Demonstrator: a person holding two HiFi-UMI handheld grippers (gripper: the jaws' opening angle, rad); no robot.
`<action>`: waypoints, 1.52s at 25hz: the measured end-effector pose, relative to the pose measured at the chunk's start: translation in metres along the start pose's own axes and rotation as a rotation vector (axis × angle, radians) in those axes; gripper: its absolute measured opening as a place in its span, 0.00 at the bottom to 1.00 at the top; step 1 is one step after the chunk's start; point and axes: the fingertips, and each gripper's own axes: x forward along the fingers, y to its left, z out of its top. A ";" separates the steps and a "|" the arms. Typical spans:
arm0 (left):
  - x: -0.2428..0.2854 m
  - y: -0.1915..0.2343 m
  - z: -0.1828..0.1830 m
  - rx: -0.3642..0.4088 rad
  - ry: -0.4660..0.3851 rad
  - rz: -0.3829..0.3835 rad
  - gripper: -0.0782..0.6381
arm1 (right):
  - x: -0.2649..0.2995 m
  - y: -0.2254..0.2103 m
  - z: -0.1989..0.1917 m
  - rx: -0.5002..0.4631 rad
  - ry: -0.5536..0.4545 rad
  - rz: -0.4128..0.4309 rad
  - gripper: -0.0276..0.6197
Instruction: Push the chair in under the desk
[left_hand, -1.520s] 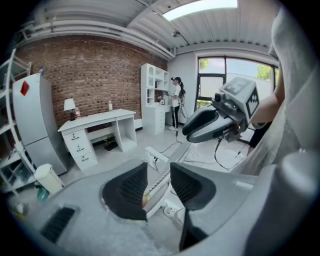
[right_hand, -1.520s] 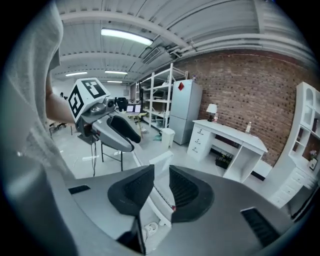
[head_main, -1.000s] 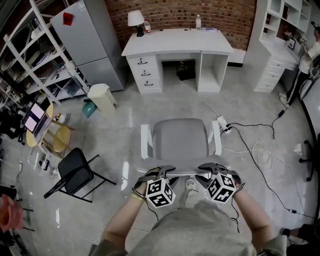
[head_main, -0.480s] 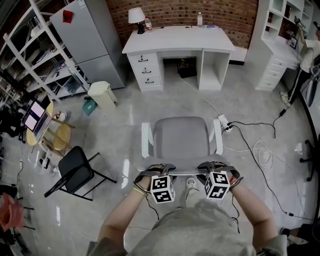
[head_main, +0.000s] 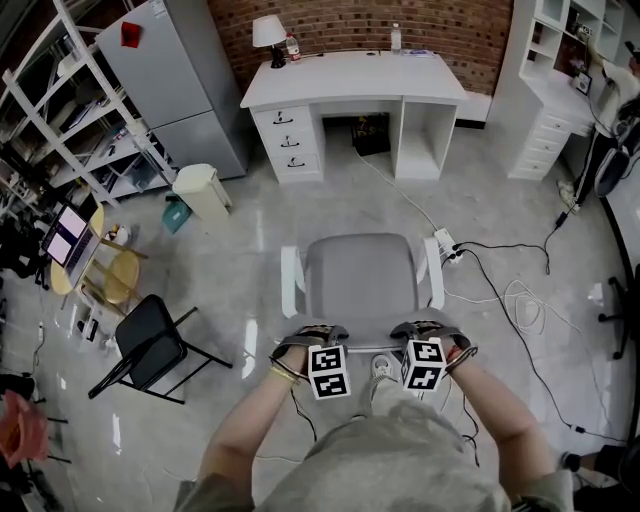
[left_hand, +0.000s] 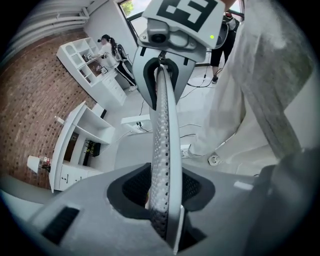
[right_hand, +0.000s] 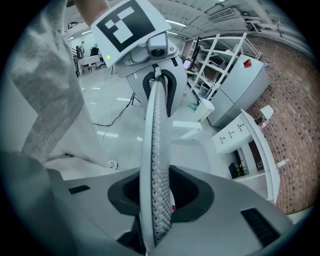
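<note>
Nearest the viewer, a person's two forearms reach down and forward, each hand holding a two-jaw tool. The left gripper (head_main: 316, 338) and the right gripper (head_main: 426, 334) sit side by side on the perforated grey top edge of the backrest (left_hand: 162, 125), left hand toward its left end and right hand toward its right end.

In each gripper view that thin edge runs up the middle of the picture, standing between the jaws. Both pairs of jaws have just been closing, and each now appears clamped on the edge.

The backrest belongs to a grey padded chair with white armrests (head_main: 362, 280), seen from above. The backrest's long line runs left to right across the view, so both hands are equally near it. The seat points away from the person.

Beyond the chair lies a stretch of bare glossy floor, with a white power strip and cable (head_main: 447, 247) just beside the chair's far right corner.

Farthest off stands the white desk with drawers (head_main: 355, 80) against a brick wall. Its open knee space (head_main: 375, 135) lies almost straight ahead of the seat, well apart from it. Judging from this, the push must go straight forward, square to the backrest.
</note>
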 end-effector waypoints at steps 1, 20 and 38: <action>0.000 0.000 0.000 0.003 0.005 -0.004 0.27 | 0.000 0.000 -0.001 -0.004 0.006 0.000 0.18; 0.009 -0.002 -0.004 -0.016 0.050 -0.081 0.20 | 0.007 -0.001 -0.005 -0.097 0.041 -0.024 0.09; 0.018 0.018 0.001 -0.017 0.059 -0.070 0.19 | 0.011 -0.021 -0.014 -0.102 0.035 -0.019 0.09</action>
